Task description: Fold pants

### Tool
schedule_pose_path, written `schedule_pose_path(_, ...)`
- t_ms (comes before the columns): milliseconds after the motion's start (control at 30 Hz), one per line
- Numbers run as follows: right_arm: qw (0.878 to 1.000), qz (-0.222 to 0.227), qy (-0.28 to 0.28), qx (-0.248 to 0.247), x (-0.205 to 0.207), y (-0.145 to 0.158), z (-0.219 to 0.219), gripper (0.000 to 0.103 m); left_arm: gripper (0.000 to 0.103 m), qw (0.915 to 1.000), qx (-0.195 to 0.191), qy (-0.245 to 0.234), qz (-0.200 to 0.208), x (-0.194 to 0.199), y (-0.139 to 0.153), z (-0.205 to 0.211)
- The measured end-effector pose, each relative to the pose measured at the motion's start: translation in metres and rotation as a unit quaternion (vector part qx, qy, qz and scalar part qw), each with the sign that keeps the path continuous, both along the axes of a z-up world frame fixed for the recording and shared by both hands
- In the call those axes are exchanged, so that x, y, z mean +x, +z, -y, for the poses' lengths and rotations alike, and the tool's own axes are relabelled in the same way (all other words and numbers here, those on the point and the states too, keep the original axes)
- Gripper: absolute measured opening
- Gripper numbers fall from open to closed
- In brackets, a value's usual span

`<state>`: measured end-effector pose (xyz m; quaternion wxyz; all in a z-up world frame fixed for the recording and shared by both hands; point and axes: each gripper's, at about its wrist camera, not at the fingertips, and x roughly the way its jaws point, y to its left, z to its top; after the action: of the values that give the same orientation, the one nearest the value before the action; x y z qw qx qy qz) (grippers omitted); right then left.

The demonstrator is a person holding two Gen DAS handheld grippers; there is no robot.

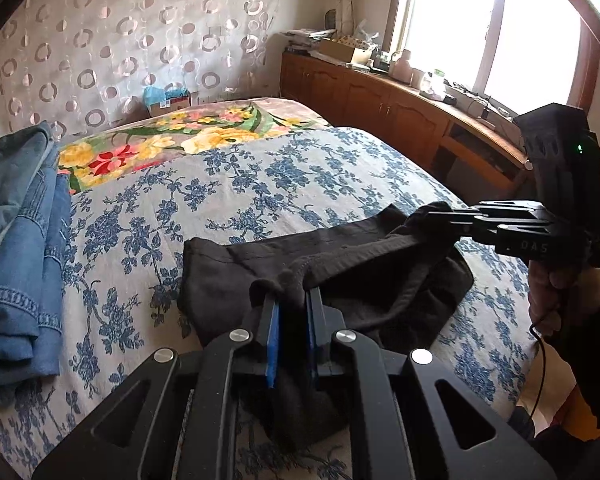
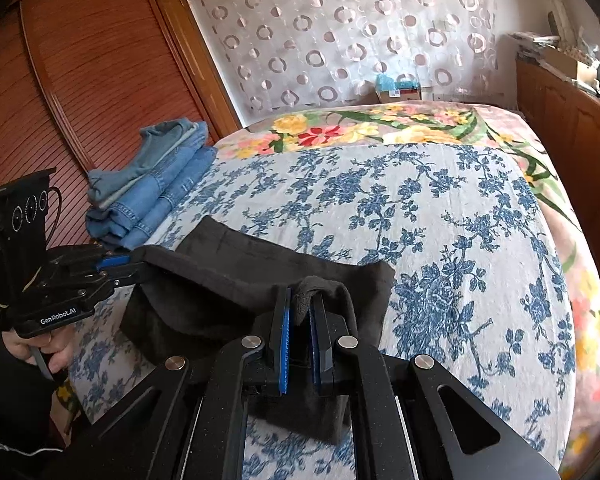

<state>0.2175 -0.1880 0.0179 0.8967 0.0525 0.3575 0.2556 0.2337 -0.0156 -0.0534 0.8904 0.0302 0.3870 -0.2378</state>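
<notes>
You hold the black pants (image 1: 332,264) by one edge with both tools; the left gripper (image 1: 291,300) has its blue pads nearly together with a bunched ridge of dark cloth caught between them, and the right gripper (image 2: 300,312) is drawn in just as narrowly on a second pinch of the same edge. In the left view the right gripper's fingers reach in from the side and bite the cloth at its far corner; in the right view the left gripper (image 2: 130,264) does the same from the other side. The two grips stand apart along one hem, which I judge is so that the edge stays taut and square as you carry it over the rest of the garment; a single grip would let the free corner droop.

The pants lie on the blue-flowered bedspread (image 1: 260,184), near its front edge; they appear already doubled into a compact dark rectangle, with the lifted edge raised off the lower layers and some cloth hanging below the jaws. The fabric looks soft and thick, slightly fuzzy, with a stitched seam along the raised edge; whether that edge is waistband or cuff cannot be told, as the black cloth swallows detail. A stack of folded jeans (image 1: 20,240) sits well apart at the side of the bed.
</notes>
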Motion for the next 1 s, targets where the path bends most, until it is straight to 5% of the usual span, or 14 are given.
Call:
schedule_pose_path(133,1.000,-0.008,-0.003,-0.003,0.006,-0.004,-0.001,0.008,0.017,0.9999,0.002,0.003,-0.010,0.007,-0.007,0.000)
schedule_pose_path(300,1.000,-0.007,-0.004,-0.004,0.008,-0.005,-0.003,0.012,0.045,0.9998,-0.015,0.017,0.001,0.003,0.000,-0.011)
schedule_pose_path(533,0.999,0.017,-0.025,-0.025,-0.008,0.007,0.007,0.034,0.045,0.9993,-0.020,0.030,0.006,-0.018,0.004,-0.026)
schedule_pose_path(800,0.998,-0.013,-0.005,-0.059,-0.036,-0.008,0.018,0.034,0.045,0.9991,-0.012,0.023,-0.033,-0.035,-0.028,-0.022)
schedule_pose_path(867,0.997,-0.026,0.003,-0.069,-0.038,-0.015,0.016,0.034,0.045,0.9986,0.019,0.035,-0.035,-0.033,-0.037,-0.018)
schedule_pose_path(1000,0.990,-0.022,-0.019,-0.136,-0.038,-0.026,0.011,0.034,0.045,0.9976,0.018,0.050,-0.044,-0.030,-0.042,-0.023)
